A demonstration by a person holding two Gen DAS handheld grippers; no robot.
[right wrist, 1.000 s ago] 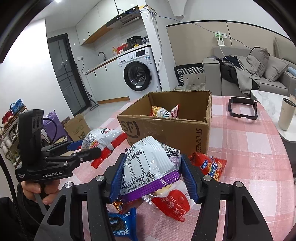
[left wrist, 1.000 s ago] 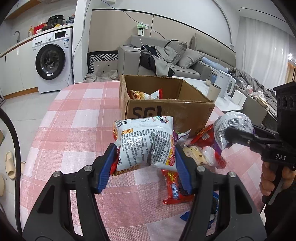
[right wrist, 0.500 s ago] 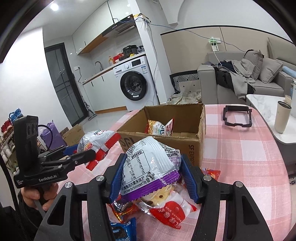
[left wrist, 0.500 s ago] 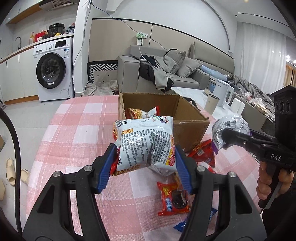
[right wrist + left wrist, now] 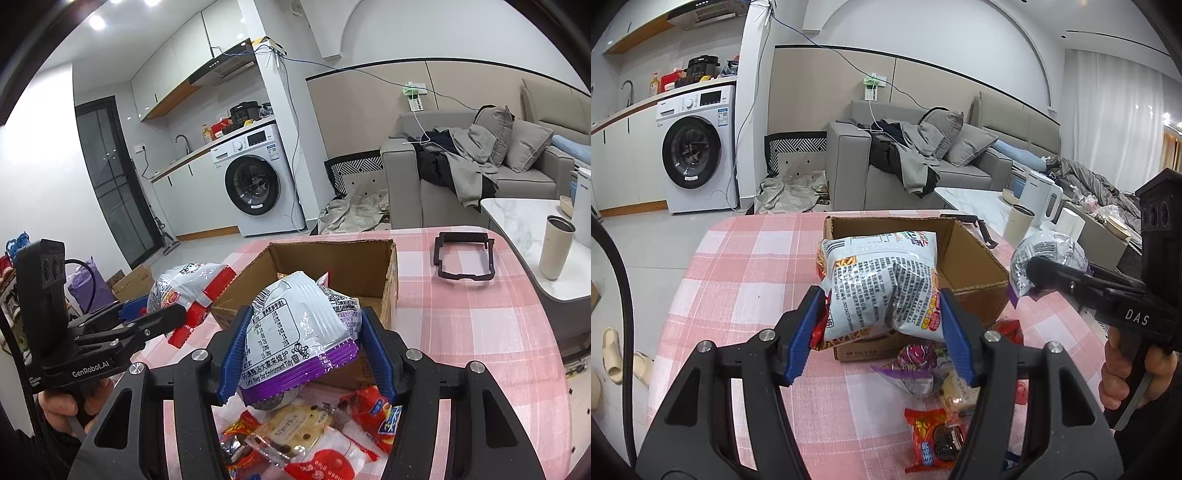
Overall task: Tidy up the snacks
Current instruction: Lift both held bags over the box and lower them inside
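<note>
My left gripper [image 5: 881, 332] is shut on a white and red snack bag [image 5: 882, 284], held above the near wall of the open cardboard box [image 5: 971, 269]. My right gripper [image 5: 304, 354] is shut on a silver and purple snack bag [image 5: 299, 332], also lifted in front of the box [image 5: 332, 258]. In the right wrist view the left gripper [image 5: 159, 317] and its bag [image 5: 184, 286] show at the left. The right gripper's silver bag [image 5: 1049, 254] appears at the right of the left wrist view. Loose snack packets [image 5: 295, 435] lie on the checked cloth below.
A pink checked tablecloth [image 5: 746, 280] covers the table. A black frame [image 5: 463, 258] lies at its far right. A tall cup [image 5: 556, 247] stands on a marble side table. A person's hand [image 5: 1126, 373] holds the right gripper's handle. Sofa and washing machine stand beyond.
Both grippers have risen with their bags, so the box and the packets on the cloth now sit lower in both views. The box's inside shows more.
</note>
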